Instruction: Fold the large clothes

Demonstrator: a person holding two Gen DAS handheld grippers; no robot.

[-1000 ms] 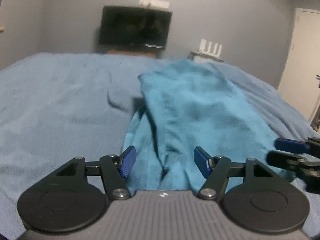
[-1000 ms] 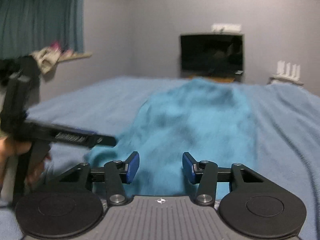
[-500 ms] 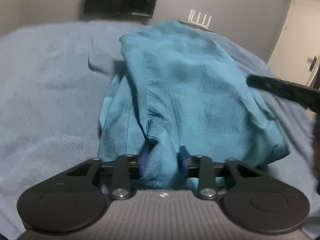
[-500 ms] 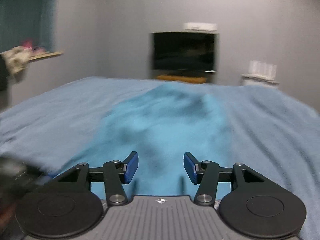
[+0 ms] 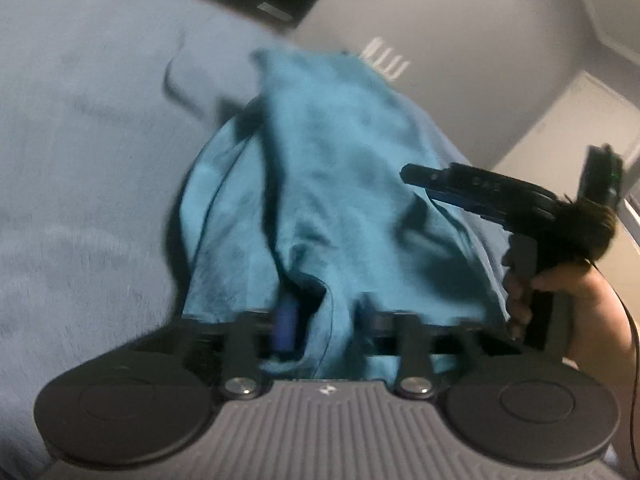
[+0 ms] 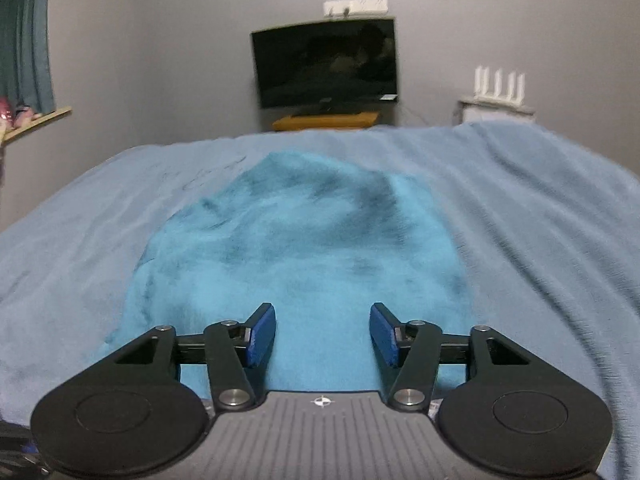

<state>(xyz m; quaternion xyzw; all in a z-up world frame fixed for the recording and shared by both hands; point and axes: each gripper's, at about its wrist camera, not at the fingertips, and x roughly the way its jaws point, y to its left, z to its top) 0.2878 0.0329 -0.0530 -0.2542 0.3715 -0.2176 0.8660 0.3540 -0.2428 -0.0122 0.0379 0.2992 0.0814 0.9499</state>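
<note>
Garment (image 5: 340,184) pinched in left gripper (image 5: 324,324); right gripper (image 6: 323,336) jaws apart.

The room is dim, with plain grey walls (image 6: 160,60). A wide bed (image 6: 540,208) covered in a pale blue blanket fills the foreground. Against the far wall stands a dark, switched-off television (image 6: 325,63) on a low orange-brown stand (image 6: 326,121), with a white strip-shaped fixture (image 6: 355,5) mounted on the wall just above the screen. To the right of the television a white router with four upright antennas (image 6: 498,85) sits on a small ledge. At the left edge hangs a teal curtain (image 6: 24,36) above a wooden sill (image 6: 38,120). A white door (image 5: 576,120) shows at the right in the left wrist view.
</note>
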